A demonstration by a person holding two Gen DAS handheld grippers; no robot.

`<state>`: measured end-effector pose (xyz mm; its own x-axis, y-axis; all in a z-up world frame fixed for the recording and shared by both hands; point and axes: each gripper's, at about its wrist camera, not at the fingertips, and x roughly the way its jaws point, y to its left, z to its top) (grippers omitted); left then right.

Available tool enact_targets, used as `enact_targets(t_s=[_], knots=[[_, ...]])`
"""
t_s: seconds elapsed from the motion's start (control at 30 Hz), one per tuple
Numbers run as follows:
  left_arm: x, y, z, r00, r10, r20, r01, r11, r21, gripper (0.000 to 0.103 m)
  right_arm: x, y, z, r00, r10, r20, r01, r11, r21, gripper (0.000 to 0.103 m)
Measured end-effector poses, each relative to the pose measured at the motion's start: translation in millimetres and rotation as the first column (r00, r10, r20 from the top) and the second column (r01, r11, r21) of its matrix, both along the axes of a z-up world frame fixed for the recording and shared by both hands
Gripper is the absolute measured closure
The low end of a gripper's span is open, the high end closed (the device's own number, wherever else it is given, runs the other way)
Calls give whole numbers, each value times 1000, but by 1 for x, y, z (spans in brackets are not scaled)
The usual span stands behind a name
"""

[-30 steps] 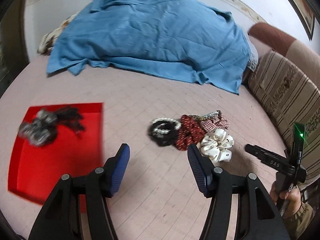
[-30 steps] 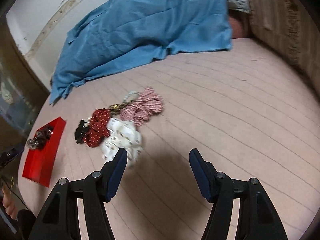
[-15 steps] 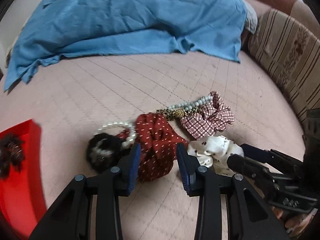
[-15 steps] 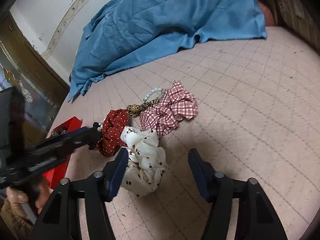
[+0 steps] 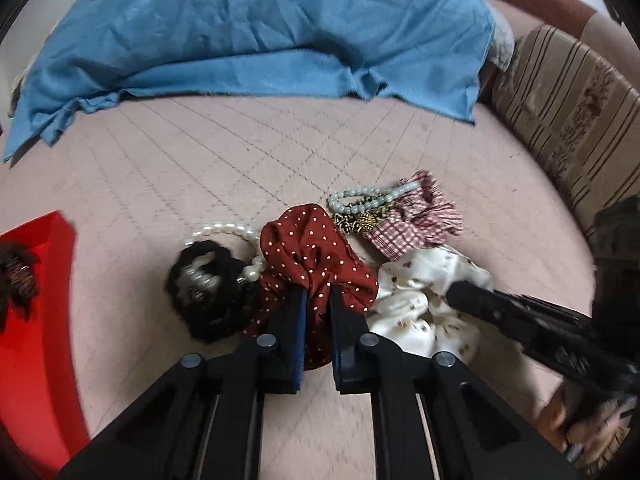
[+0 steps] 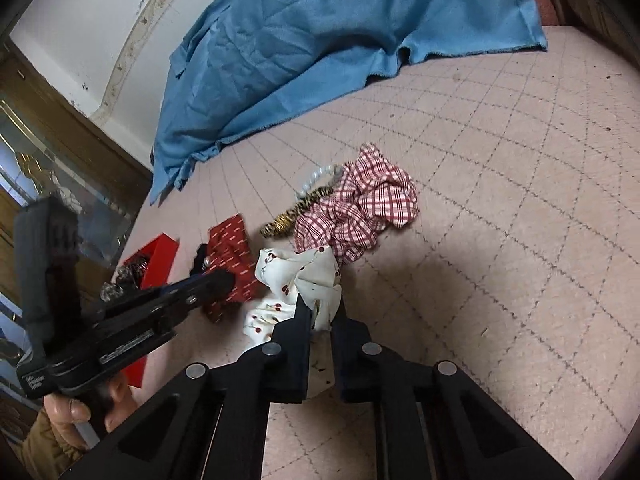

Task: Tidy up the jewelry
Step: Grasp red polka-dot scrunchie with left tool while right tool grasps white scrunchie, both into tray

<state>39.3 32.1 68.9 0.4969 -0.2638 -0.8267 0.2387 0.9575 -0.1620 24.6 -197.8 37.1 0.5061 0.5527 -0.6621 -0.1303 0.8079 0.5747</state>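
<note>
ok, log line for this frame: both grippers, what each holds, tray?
left gripper: just closed on red scrunchie | right gripper: just closed on white scrunchie | red tray: holds dark pieces | nothing lifted yet

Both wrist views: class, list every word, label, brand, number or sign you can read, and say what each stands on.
Nothing can be read for certain.
Raised letters on the side of the right claw, in the left wrist view: too blurred to read.
Pale label strips on the body of the left claw, in the right wrist view: too small and blurred to read.

Pink quilted bed (image 5: 224,148) carries scrunchies (image 5: 316,248), red tray (image 5: 36,320), blue sheet (image 5: 256,28).
</note>
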Motion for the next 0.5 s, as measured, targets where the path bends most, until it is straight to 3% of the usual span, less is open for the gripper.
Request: enact_targets(t_s=[0.23,0.4,0.5], knots=[[-47,64,41,996,61,57,-57,995,-81,93,-21,0,15,999,-14,32,13,1000,21,93],[-67,132,51,979,180,92,-176,983,-54,93,-35,4,21,999,-25,33,24,1000,12,93],[-74,170,49,963,253,87,-250,967,-50,93,-46,21,41,998,-11,62,12,1000,-25,93]])
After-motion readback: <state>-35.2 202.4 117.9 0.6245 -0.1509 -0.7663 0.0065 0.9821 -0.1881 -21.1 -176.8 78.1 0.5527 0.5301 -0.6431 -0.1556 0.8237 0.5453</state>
